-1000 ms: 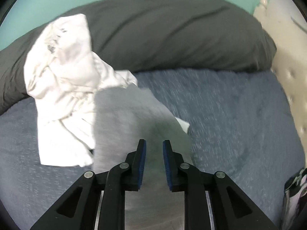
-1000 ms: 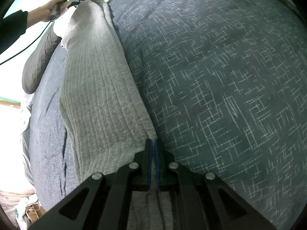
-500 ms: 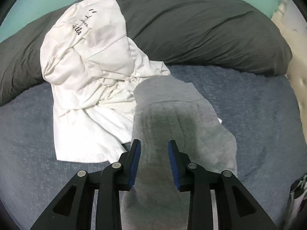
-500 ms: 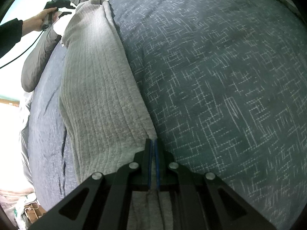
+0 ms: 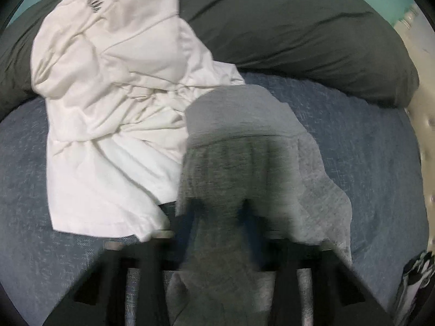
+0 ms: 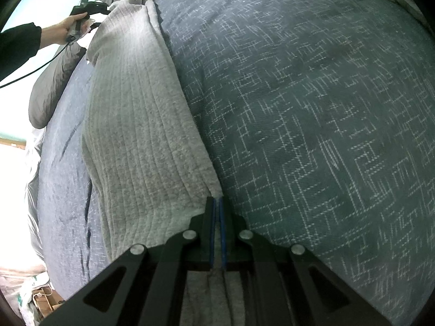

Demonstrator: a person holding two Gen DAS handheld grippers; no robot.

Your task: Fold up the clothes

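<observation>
Left wrist view: grey knit garment (image 5: 244, 149) on the blue bedspread (image 5: 367, 141), overlapping a crumpled white shirt (image 5: 108, 95) on its left; dark pillow (image 5: 285, 21) behind. Left gripper (image 5: 220, 209) blurred, jaws closing, garment draped over them; grip not discernible.

Right wrist view: right gripper (image 6: 217, 203), jaws clamped tight on the garment's near edge; a hand (image 6: 64, 28) at its far end.

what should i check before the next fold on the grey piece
1. Right gripper clamped on grey garment edge: ok.
2. Left gripper grip: cannot tell; blurred, jaws closing with grey cloth draped over them.
3. Garment stretched between both grippers: ok, it runs as one long strip.
4. White shirt clear of the grey cloth: not ok, its edge lies under it.
5. Bedspread free for landing: ok.
</observation>
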